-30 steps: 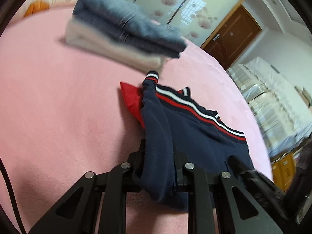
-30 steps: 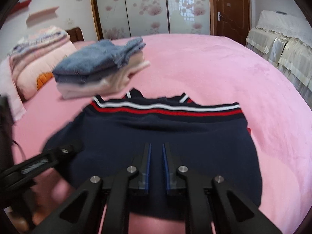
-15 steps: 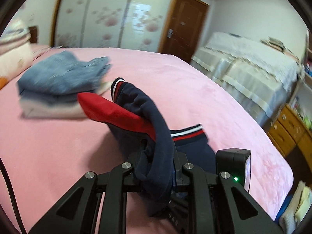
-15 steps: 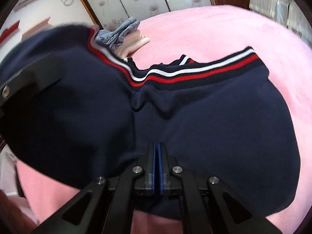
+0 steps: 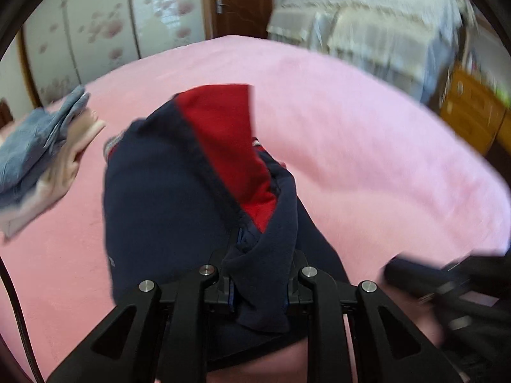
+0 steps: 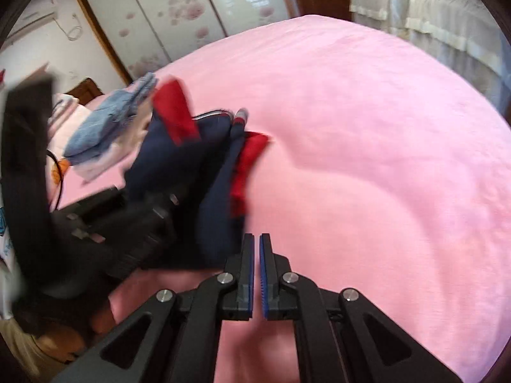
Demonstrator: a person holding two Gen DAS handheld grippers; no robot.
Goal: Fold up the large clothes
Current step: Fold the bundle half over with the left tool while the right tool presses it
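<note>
A navy garment (image 5: 159,198) with red lining (image 5: 230,146) and striped trim hangs bunched from my left gripper (image 5: 259,287), which is shut on a thick fold of it above the pink bed (image 5: 367,159). In the right wrist view the same garment (image 6: 217,198) hangs crumpled to the left, held by the blurred left gripper (image 6: 134,223). My right gripper (image 6: 257,255) is shut with nothing between its blue pads, over bare pink bed (image 6: 367,159) just right of the garment. The right gripper's body (image 5: 447,287) shows blurred at the lower right of the left wrist view.
A folded stack of blue and pale clothes (image 5: 35,153) lies on the bed to the left, also in the right wrist view as the folded stack (image 6: 105,134). Beyond the bed are floral sliding wardrobe doors (image 6: 191,16), a brown door (image 5: 239,0), a covered sofa (image 5: 383,25) and a wooden cabinet (image 5: 472,108).
The left gripper swung across the bed and rolled, lifting the garment from lying spread into a hanging bunch. The right gripper closed its jaws and moved right, off the garment, onto bare bed.
</note>
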